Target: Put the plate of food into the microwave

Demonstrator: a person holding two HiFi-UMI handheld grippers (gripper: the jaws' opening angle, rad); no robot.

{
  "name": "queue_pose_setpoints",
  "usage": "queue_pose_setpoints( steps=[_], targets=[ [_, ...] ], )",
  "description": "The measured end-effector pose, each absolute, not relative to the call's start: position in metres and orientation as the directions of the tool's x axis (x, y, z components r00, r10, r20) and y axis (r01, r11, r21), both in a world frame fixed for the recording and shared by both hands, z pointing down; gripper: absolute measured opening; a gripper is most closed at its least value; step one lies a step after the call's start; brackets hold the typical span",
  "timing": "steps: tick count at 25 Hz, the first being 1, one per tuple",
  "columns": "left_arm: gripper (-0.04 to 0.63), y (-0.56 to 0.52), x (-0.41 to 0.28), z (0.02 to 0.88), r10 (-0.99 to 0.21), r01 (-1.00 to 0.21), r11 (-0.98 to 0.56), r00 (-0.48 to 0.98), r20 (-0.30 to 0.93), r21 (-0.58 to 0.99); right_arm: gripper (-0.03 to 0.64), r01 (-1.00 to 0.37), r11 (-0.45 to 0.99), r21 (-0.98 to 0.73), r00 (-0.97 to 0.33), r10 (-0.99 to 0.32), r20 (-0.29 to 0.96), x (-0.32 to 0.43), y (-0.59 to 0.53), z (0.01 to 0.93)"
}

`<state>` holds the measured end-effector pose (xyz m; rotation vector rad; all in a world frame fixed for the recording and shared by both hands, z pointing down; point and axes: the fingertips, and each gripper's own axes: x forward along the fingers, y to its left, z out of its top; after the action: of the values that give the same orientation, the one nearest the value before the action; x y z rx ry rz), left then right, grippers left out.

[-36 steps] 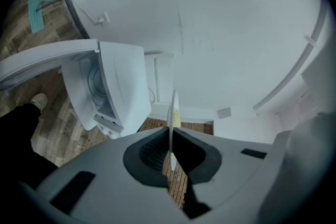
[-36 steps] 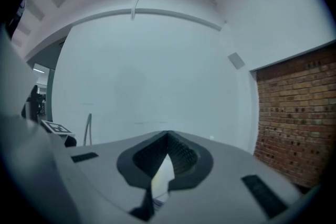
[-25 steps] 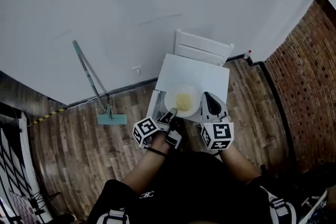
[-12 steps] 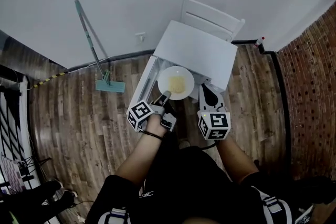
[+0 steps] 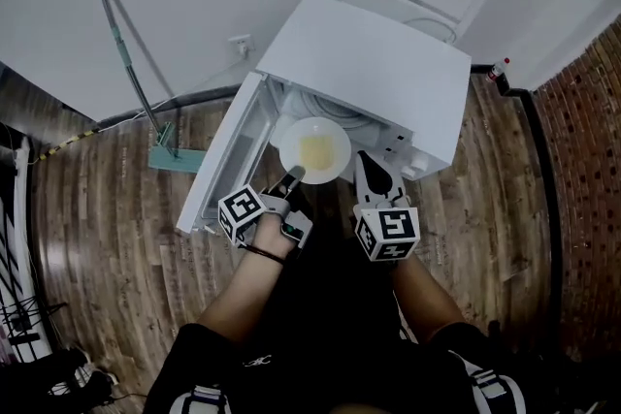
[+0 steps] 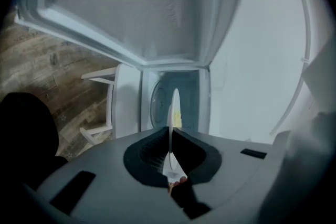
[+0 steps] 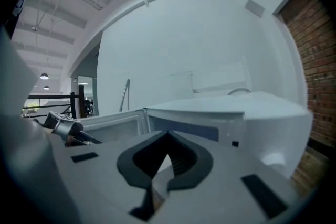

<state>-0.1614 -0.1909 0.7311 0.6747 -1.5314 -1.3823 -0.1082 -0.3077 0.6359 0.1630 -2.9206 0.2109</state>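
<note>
White plate (image 5: 294, 139): round, shallow, smooth and glossy; it is held level at the mouth of the open microwave (image 5: 369, 63) and is not yet set down inside.
Food (image 5: 317, 151): a pale yellow heap is seen at the plate's middle; what it is cannot be told.
Left gripper (image 5: 294, 175): its dark ribbed fingers (image 6: 152, 152) are clamped on the near rim, and the plate is seen edge-on between them.
Right gripper (image 5: 365, 162): it is held just beside the plate's right edge; its fingers (image 7: 184, 157) are drawn together, and no plate is made out between them.
Handling: the plate is judged stiff, breakable and slippery on its glaze. With a pinch at one rim only, its weight hangs away from the grip, so some tilt is to be expected and the food could slide.
Where to hold: the flat outer rim is judged best, well clear of the food; support at the right side would steady it.
Microwave body: a white box with smooth painted sides; a round glass turntable (image 6: 157, 105) is seen in the cavity.
Door (image 5: 228, 160): white-framed and swung wide to the left.
Floor (image 5: 116, 228): dark wooden planks.
</note>
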Motion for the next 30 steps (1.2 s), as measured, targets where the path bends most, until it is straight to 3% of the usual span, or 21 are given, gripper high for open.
queue_pose_setpoints(
  steps=[5,9,13,22,30],
  targets=[
    [0.011,-0.221,-0.186,0.801,-0.888,0.111,0.15,-0.423,0.183,0.983,0.006,-0.13,0.975,-0.178,-0.988,-0.113,0.105,-0.118,-0.322,0.707],
    [0.011,-0.241,-0.198,0.809,-0.892,0.053,0.142,-0.425,0.151,0.988,0.006,-0.133,0.977,-0.166,-0.989,-0.119,0.092,-0.118,-0.327,0.733],
    [0.011,-0.251,-0.207,0.8,-0.891,0.049,0.164,-0.421,0.169,0.985,0.005,-0.164,0.962,-0.217,-0.98,-0.134,0.144,-0.119,-0.332,0.748],
    [0.011,-0.315,-0.264,0.787,-0.91,-0.072,0.22,-0.375,0.178,0.973,0.006,-0.16,0.958,-0.237,-0.986,-0.143,0.088,-0.094,-0.336,0.75],
    [0.011,-0.346,-0.289,0.803,-0.881,-0.098,0.377,-0.346,0.323,0.921,0.006,-0.161,0.967,-0.198,-0.986,-0.151,0.065,-0.068,-0.336,0.736]
  ],
)
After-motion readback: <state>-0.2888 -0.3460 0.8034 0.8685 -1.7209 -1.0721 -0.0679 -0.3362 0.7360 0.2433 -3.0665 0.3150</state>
